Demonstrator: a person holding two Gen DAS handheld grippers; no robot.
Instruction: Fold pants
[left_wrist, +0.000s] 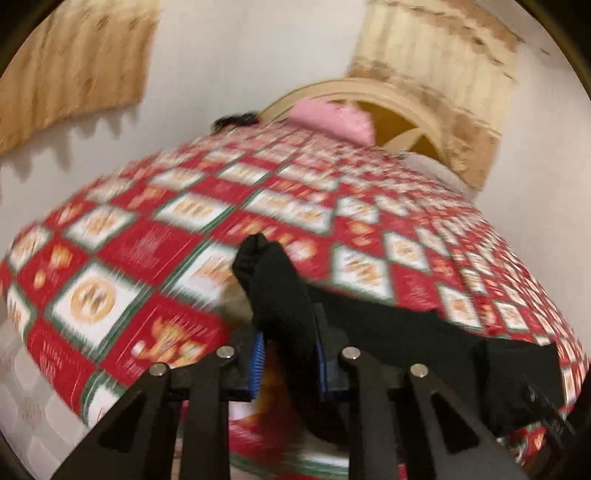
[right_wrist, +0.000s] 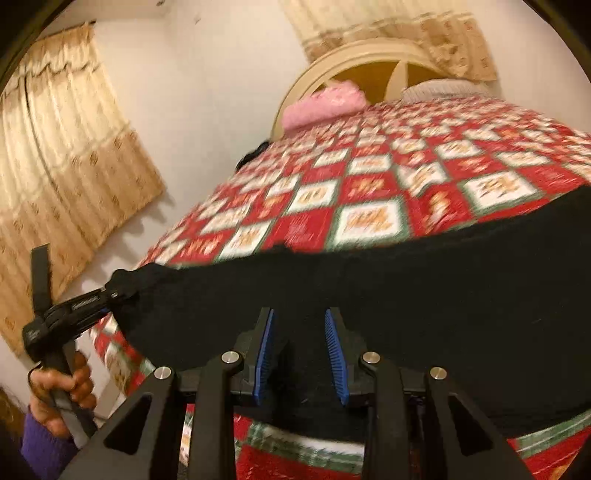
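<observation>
Black pants (right_wrist: 406, 280) lie stretched across the near part of a bed, over a red, white and green quilt (right_wrist: 369, 184). In the left wrist view my left gripper (left_wrist: 289, 332) is shut on one bunched end of the pants (left_wrist: 273, 288), which sticks up between the blue pads (left_wrist: 257, 363). The right wrist view shows that same left gripper (right_wrist: 110, 291) at the left, pinching the cloth's corner just off the quilt. My right gripper (right_wrist: 300, 314) has black cloth filling the gap between its blue pads (right_wrist: 264, 356), and it holds the other end.
A pink pillow (right_wrist: 325, 101) and a pale one (right_wrist: 439, 90) lie at the cream headboard (right_wrist: 369, 55). Beige curtains (right_wrist: 62, 177) hang on the white wall left of the bed. A hand in a purple sleeve (right_wrist: 55, 391) holds the left gripper's handle.
</observation>
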